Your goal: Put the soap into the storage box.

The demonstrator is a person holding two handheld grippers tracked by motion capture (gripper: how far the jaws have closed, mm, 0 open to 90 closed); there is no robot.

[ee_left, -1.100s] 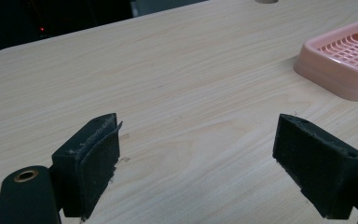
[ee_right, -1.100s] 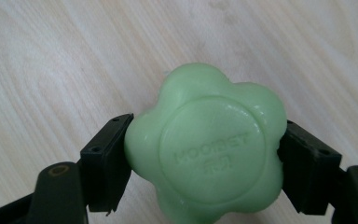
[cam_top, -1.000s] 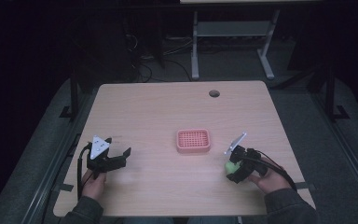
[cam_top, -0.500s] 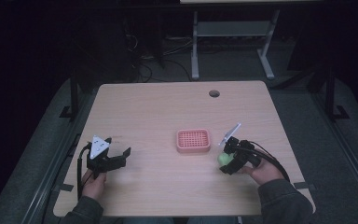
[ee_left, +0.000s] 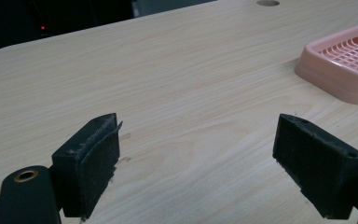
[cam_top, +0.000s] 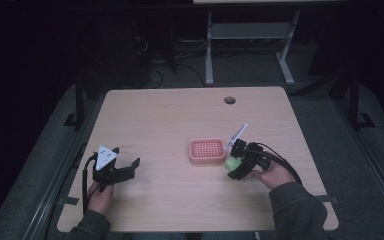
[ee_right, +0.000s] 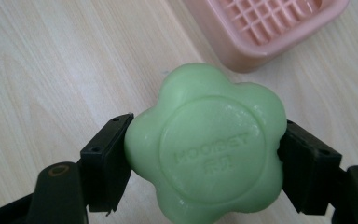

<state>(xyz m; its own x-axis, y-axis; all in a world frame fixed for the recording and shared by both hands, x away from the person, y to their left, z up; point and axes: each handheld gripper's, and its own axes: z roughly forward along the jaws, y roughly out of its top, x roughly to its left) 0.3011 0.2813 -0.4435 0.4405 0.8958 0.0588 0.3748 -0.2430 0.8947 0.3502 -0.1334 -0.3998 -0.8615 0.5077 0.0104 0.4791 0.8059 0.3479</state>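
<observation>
The right gripper [ee_right: 205, 154] pinches a green flower-shaped soap bar [ee_right: 205, 149] across its lobed edge, held just above the surface [cam_top: 170, 130] beside the pink soap dish [cam_top: 207, 150]. The bar looks light, rigid and smooth, so likely slick; the jaws sit best in opposite notches between lobes, as here. The left gripper [ee_left: 205, 163] rests well apart, its jaws spread and holding nothing.

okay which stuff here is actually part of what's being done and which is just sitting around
In the job: green flower-shaped soap, clamped in the right gripper; pink soap dish beside it.

Just there: left gripper, open and idle; table with its cable hole; metal stand behind.
</observation>
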